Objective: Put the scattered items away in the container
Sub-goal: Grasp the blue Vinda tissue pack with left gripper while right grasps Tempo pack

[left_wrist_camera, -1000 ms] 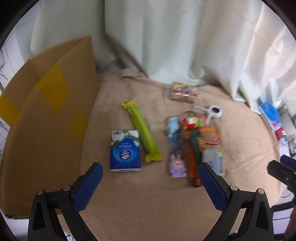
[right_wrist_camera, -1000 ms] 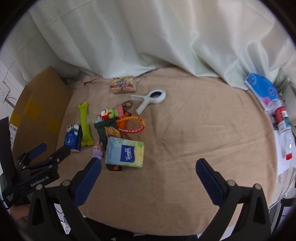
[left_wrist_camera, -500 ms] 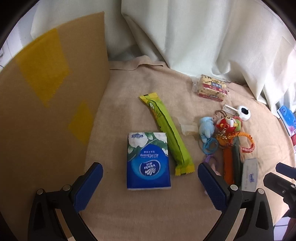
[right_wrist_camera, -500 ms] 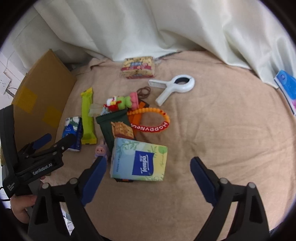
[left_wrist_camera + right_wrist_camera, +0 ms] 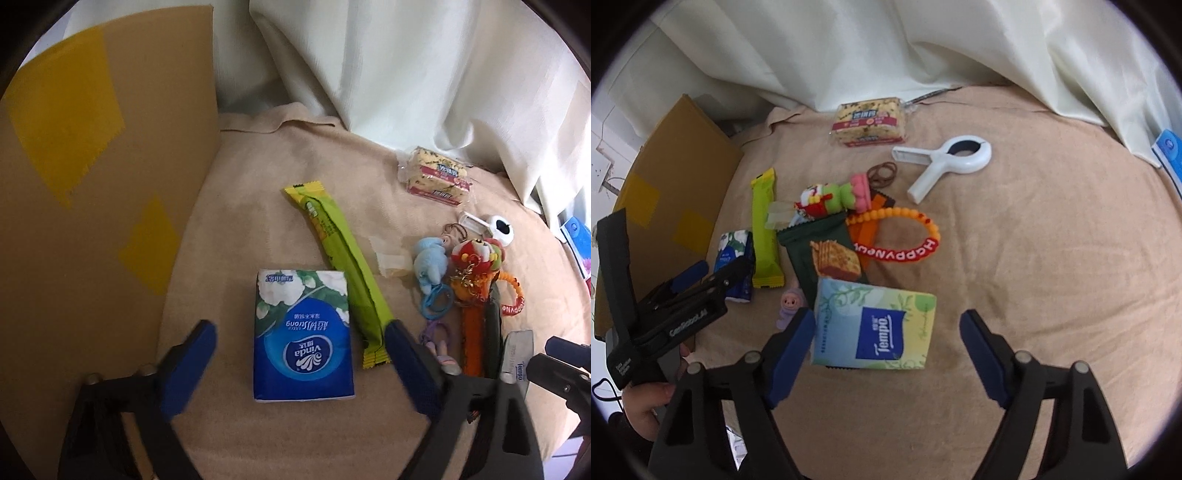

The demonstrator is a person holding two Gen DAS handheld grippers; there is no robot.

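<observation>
Here, I'm keeping my left hand-held gripper (image 5: pixel 297 363) gaping over the Vinda tissue pack (image 5: pixel 303 336), and my right hand-held gripper (image 5: pixel 888 350) gaping, empty, over the Tempo tissue pack (image 5: pixel 875 325).

1. The cardboard box (image 5: pixel 92 206) runs off the left wrist picture's left edge; its opening is out of sight.
2. The left claw (image 5: pixel 713 275) covers the lower part of the blue Vinda tissue pack (image 5: pixel 733 247) in the right wrist view.
3. The Tempo tissue pack (image 5: pixel 875 326) hides the lower end of the dark green snack packet (image 5: pixel 816 251).
4. The blue package (image 5: pixel 1169 151) is cut by the right edge.

left hand-held gripper (image 5: pixel 297 354) agape, right hand-held gripper (image 5: pixel 888 334) agape
</observation>
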